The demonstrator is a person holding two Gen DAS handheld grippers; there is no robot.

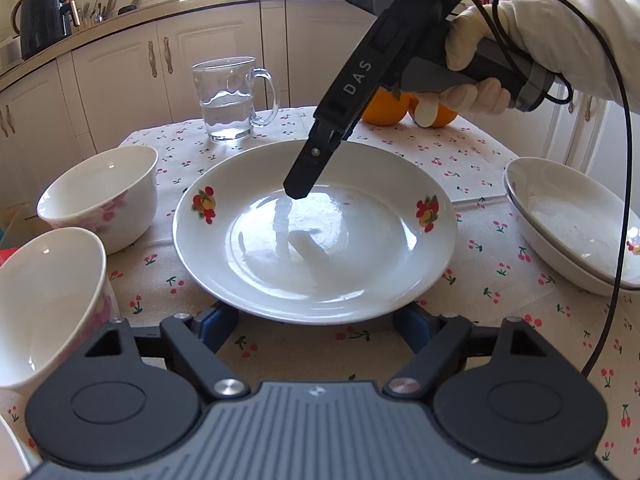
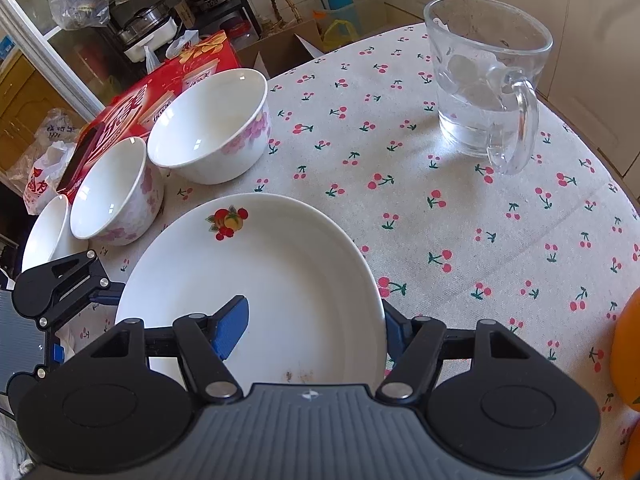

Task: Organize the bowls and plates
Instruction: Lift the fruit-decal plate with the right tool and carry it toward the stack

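The left gripper (image 1: 316, 320) sits nearest, its ribbed grey body and matte black arms ending in blue-padded fingers (image 1: 216, 322). They are spread apart and released, their tips hidden beneath the near rim of the plate (image 1: 248, 168). The plate is round, glossy white ceramic with a small fruit decal on the rim at 9 and 3 o'clock. It lies at the middle of the bench, on a matte cloth (image 1: 440, 320) printed with red cherries.

At 9 o'clock stand two deep, smooth white bowls with pink flowers, the near bowl (image 1: 48, 300) and the far bowl (image 1: 104, 192). At 3 o'clock two shallow white dishes (image 1: 560, 232) are stacked.

The right gripper (image 2: 312, 328), held by a white-gloved hand (image 1: 472, 64), grasps the plate's far rim, with one blue pad on the inner face and the other finger outside the edge. Its black finger reads "DAS".

Beyond, at 11 o'clock, a clear glass mug (image 1: 228, 100) holds water, and two oranges (image 1: 384, 108) sit at 1 o'clock. Off the bench, a red carton (image 2: 132, 112) bears Chinese print that I cannot read.
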